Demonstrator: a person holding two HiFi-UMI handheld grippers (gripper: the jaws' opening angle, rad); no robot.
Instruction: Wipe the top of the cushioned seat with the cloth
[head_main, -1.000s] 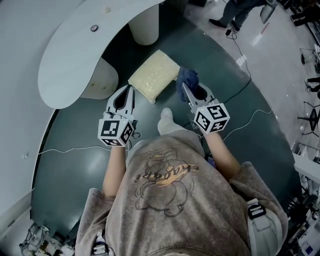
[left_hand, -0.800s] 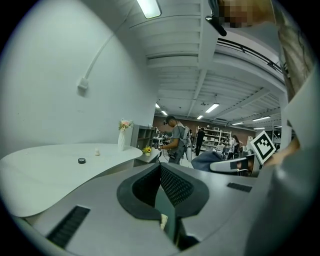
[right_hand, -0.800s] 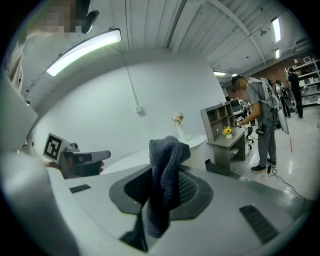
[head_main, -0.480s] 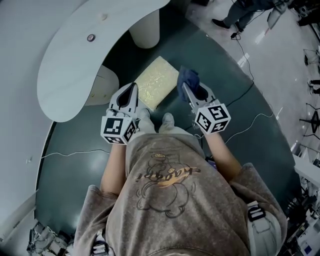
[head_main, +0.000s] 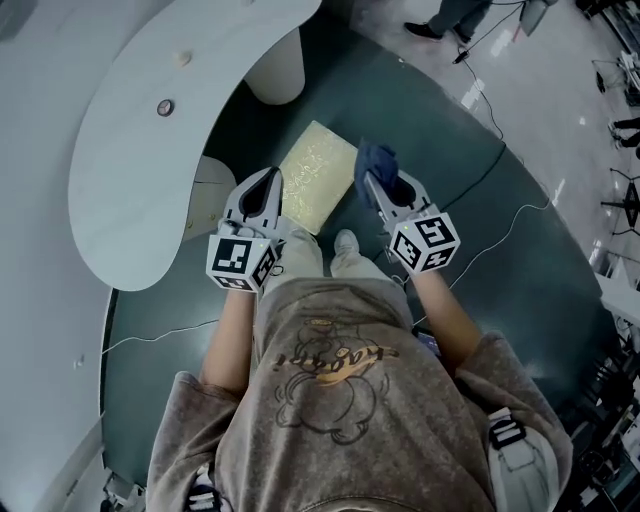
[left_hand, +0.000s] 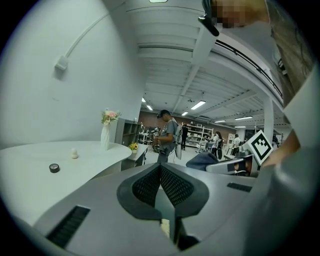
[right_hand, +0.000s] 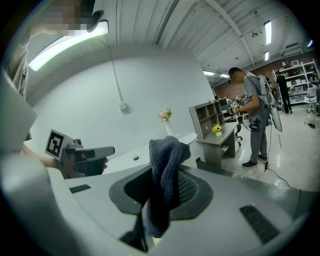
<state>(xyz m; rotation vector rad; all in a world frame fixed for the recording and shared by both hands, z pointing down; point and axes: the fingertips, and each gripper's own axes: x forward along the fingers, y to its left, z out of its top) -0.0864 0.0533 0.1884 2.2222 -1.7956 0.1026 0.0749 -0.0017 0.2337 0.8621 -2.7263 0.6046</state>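
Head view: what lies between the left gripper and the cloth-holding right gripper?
The yellow cushioned seat lies between the left gripper and the right gripper, as the head view shows.

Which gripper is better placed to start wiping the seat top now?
Right. The right gripper is shut on the dark blue cloth, beside the yellow cushioned seat. The left gripper is shut, holding nothing.

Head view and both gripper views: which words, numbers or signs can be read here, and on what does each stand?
No text can be read.
On the shirt: a cursive word above a drawing, too blurred to read.
On the cube of the left gripper and that of the right gripper: square markers only, no letters.
On the cloth, seat and table: no print seen.
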